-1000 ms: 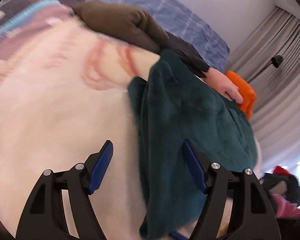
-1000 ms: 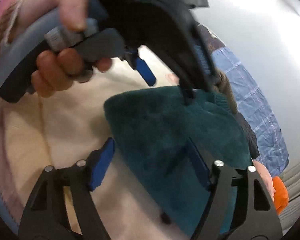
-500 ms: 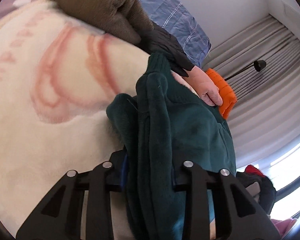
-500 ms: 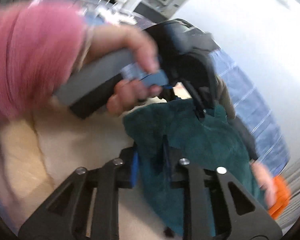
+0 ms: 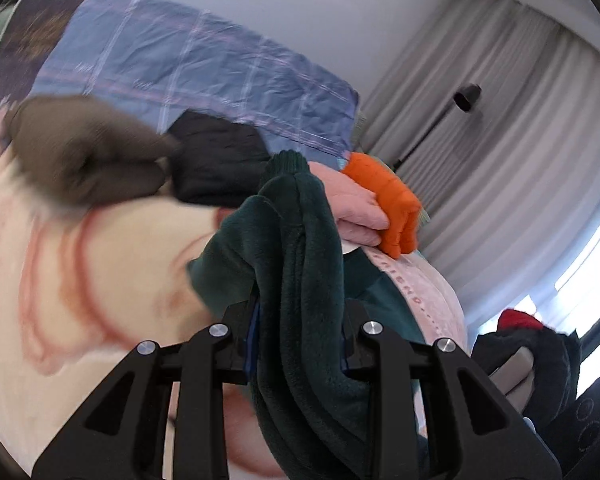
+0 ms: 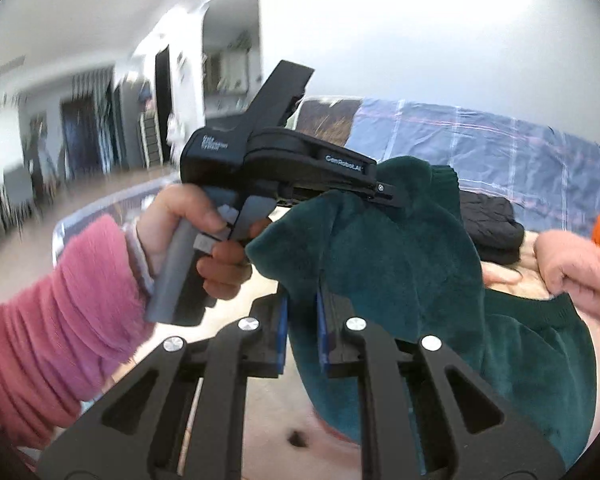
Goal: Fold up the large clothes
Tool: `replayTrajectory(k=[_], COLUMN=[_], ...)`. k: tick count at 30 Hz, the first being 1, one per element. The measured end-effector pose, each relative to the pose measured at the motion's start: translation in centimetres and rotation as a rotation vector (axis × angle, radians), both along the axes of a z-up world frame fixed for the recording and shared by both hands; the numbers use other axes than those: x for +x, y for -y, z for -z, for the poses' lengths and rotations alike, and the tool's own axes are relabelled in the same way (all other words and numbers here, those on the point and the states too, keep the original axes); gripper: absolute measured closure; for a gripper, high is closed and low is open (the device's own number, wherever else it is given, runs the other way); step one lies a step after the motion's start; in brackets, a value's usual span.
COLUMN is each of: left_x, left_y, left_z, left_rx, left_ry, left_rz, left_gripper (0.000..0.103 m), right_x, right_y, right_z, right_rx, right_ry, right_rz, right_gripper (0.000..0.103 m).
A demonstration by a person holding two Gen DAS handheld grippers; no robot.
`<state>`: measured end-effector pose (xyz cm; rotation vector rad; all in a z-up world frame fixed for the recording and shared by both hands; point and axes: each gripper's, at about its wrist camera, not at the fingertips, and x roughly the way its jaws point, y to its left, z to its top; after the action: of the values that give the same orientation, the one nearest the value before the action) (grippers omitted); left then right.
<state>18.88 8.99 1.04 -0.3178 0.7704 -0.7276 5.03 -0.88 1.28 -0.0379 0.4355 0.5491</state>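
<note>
A dark green fleece garment (image 5: pixel 300 280) hangs lifted above a cream blanket (image 5: pixel 80 280) with a red pattern. My left gripper (image 5: pixel 298 332) is shut on a thick bunched fold of it. My right gripper (image 6: pixel 302 332) is shut on another edge of the same garment (image 6: pixel 380 264). In the right wrist view the left gripper's black body (image 6: pixel 284 164) shows above the cloth, held by a hand in a pink sleeve (image 6: pixel 56 316). The garment's lower part drapes down onto the bed (image 6: pixel 532 360).
Folded brown (image 5: pixel 88 148) and black (image 5: pixel 220 164) garments lie at the far side of the blanket, before a blue checked pillow (image 5: pixel 200 64). Pink and orange items (image 5: pixel 396 204) sit to the right. Grey curtains (image 5: pixel 500 140) and a floor lamp (image 5: pixel 464 96) stand behind.
Both grippers have closed on the green garment and lifted it off the blanket. The views have tilted upward toward the wall and room.
</note>
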Motion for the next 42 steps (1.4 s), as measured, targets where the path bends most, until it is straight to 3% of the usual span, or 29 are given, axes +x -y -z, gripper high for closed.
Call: replayTrajectory(k=[7,11,16,19,22,26,30,32,34,35,38,39,40,42], left_x=[-1.1,-1.9,-3.5,-3.9,-4.3,-4.7,-5.1,-5.0,-4.6,-4.4,-4.4,-4.3,-4.3,-3.9], left_y=[13.1,21.8,32.8,37.2,40.3,42.1,42.5,42.2,42.1,41.8,42.0,42.1,42.2,41.8], left_z=[-4.6,-5.1,-0.9,3.0,6.0,6.7,7.1,6.8,6.9,6.9,7.1,7.2,7.1,6.5], left_rx=[0.159,0.276,0.48,0.539,0.596,0.526,0.523,0.499,0.478,0.464,0.457,0.458,0.458,0.439], left_ry=[0.092,0.139,0.195,0.159,0.134,0.078,0.064,0.059,0.047,0.034,0.025,0.026,0.026,0.026], left_rz=[0.128,0.213,0.314,0.394,0.452,0.525,0.527,0.526,0.521,0.52,0.519,0.519,0.517,0.498], left_gripper=[0.073,0.07,0.062,0.063,0.061,0.062,0.062,0.062,0.062,0.062,0.062,0.062,0.062,0.062], right_x=[-3.0,-4.8,-6.3,-6.9,-7.7,-8.4,-8.3,-7.6,-8.5,-8.6,-7.6,-7.1,-6.4,-4.9], right_y=[11.9,19.5,28.0,31.7,33.6,35.0,34.8,35.2,35.3,35.2,34.6,34.4,34.3,34.9], right_z=[-1.6,-0.9,3.3,7.4,10.8,13.5,13.9,13.1,12.0,11.4,10.8,10.7,10.5,10.9], right_rx=[0.196,0.319,0.474,0.562,0.589,0.622,0.641,0.627,0.604,0.589,0.584,0.57,0.541,0.537], right_ry=[0.024,0.005,-0.11,-0.224,-0.303,-0.369,-0.383,-0.35,-0.308,-0.292,-0.313,-0.314,-0.306,-0.335], right_rz=[0.103,0.173,0.279,0.331,0.379,0.41,0.386,0.373,0.375,0.371,0.363,0.382,0.422,0.485], right_gripper=[0.092,0.092,0.092,0.092,0.09,0.089,0.085,0.072,0.027,0.024,0.023,0.032,0.063,0.067])
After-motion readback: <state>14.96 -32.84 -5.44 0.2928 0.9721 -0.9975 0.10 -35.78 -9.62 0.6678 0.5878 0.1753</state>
